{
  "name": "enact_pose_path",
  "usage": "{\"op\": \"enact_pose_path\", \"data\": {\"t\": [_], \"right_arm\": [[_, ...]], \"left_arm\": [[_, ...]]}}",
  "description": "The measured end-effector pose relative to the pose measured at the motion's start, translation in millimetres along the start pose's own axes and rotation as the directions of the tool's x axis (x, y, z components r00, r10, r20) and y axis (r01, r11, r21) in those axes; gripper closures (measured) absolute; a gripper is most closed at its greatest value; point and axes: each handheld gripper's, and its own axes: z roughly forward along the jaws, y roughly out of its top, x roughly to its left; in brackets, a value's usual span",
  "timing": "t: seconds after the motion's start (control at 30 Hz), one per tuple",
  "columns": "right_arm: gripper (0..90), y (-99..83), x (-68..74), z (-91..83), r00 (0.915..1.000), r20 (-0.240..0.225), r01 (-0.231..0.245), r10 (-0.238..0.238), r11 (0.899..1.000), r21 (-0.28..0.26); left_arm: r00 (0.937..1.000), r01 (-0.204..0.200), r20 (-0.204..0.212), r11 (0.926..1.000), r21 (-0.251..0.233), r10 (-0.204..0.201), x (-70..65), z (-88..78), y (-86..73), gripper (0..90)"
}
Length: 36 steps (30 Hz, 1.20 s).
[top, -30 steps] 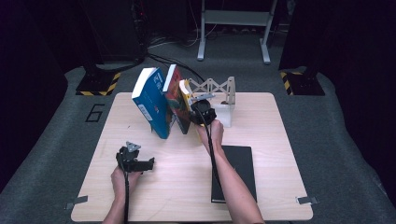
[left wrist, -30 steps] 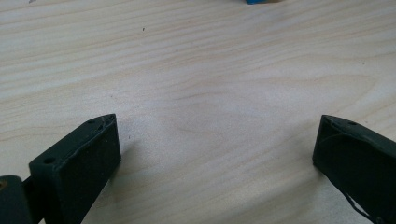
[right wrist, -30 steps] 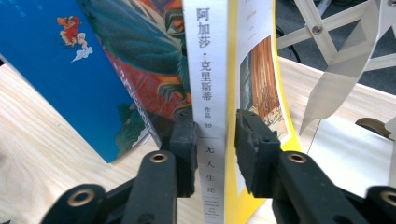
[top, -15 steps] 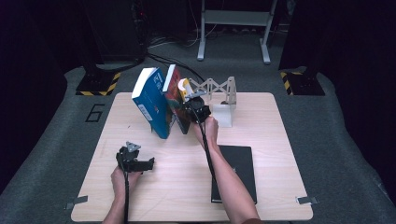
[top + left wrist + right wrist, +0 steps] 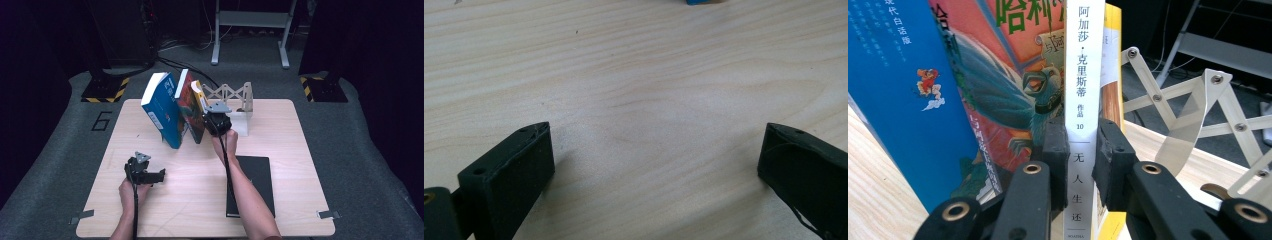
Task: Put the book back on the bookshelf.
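The white-spined book (image 5: 1082,125) stands at the right end of the leaning row on the tabletop (image 5: 300,150), beside the red book (image 5: 190,112) and the blue book (image 5: 162,112). Since the earlier frame, the right gripper (image 5: 1082,160) has just closed and now clamps its spine. The left gripper (image 5: 654,165) rests with its jaws apart, unmoved. The white rack (image 5: 235,97) stands just behind.

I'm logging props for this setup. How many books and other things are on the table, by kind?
Leaning books: 3, the blue book, the red book and the yellow book with a white spine
Flat black book: 1
White folding rack: 1
Total: 5
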Motion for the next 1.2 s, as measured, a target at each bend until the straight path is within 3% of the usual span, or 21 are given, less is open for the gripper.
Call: {"op": "enact_pose_path", "data": {"t": [0.13,0.3,0.43,0.5,0.63,0.67,0.73,0.77,0.9,0.97,1.0,1.07,1.1,1.2], "right_arm": [[77.3,-1.2,-3.1,6.6,0.9998,-0.019,-0.01,0.01,1.0,0.019],[76.7,-5.0,-1.9,10.0,0.9971,-0.061,-0.038,0.045,0.993,0.115],[74.9,-0.8,-0.4,9.0,0.9972,-0.058,-0.037,0.047,0.986,0.16],[64.4,4.4,-1.1,11.4,0.9952,-0.059,-0.065,0.078,0.978,0.198],[57.0,11.9,2.5,18.5,0.9949,-0.061,-0.065,0.081,0.971,0.231],[56.8,13.8,3.3,21.0,0.9925,-0.069,-0.081,0.101,0.966,0.246],[60.9,15.4,4.8,24.4,0.9924,-0.065,-0.085,0.105,0.964,0.252],[69.2,16.0,6.0,25.2,0.99,-0.073,-0.098,0.121,0.961,0.259],[75.8,16.9,8.4,29.2,0.9895,-0.073,-0.102,0.125,0.96,0.261],[76.8,16.7,8.1,28.3,0.9915,-0.062,-0.095,0.115,0.962,0.255],[77.1,15.7,7.0,27.0,0.9946,-0.054,-0.074,0.088,0.971,0.227],[77.3,14.1,6.8,23.4,0.9969,-0.042,-0.057,0.067,0.977,0.204],[77.4,12.8,6.0,22.0,0.9985,-0.045,-0.023,0.031,0.984,0.178],[77.5,10.5,7.9,18.5,0.9995,-0.028,0.02,-0.016,0.99,0.137]], "left_arm": [[1.0,0.009,-0.003,0.9999,-0.012,-0.01,-0.6,0.8,-0.1,1.5],[0.9999,0.016,-0.004,0.9998,-0.014,-0.016,-1.2,0.7,-0.2,1.7],[0.9999,0.016,-0.003,0.9998,-0.013,-0.016,-1.3,0.6,-0.3,1.8],[0.9999,0.017,-0.003,0.9998,-0.013,-0.017,-1.3,0.6,-0.3,1.9],[1.0,0.008,-0.002,1.0,-0.006,-0.008,-0.8,0.0,-0.2,1.9],[1.0,0.009,-0.002,0.9999,-0.007,-0.009,-0.9,0.0,-0.3,1.9],[0.9998,0.018,0.001,0.9998,-0.008,-0.018,-1.6,0.2,-0.4,2.0],[0.9998,0.018,0.001,0.9998,-0.008,-0.018,-1.5,0.2,-0.4,2.0],[0.9998,0.02,-0.003,0.9997,-0.015,-0.02,-1.9,0.5,-0.7,2.1],[0.9998,0.019,0.0,0.9997,-0.013,-0.019,-1.7,0.4,-0.6,2.1],[0.9998,0.02,-0.004,0.9997,-0.016,-0.02,-1.9,0.5,-0.7,2.1],[0.9998,0.021,-0.003,0.9997,-0.016,-0.021,-1.9,0.5,-0.7,2.1],[0.9998,0.02,-0.004,0.9997,-0.016,-0.02,-1.9,0.5,-0.7,2.1],[0.9998,0.02,-0.004,0.9997,-0.016,-0.02,-1.9,0.5,-0.7,2.1]]}}
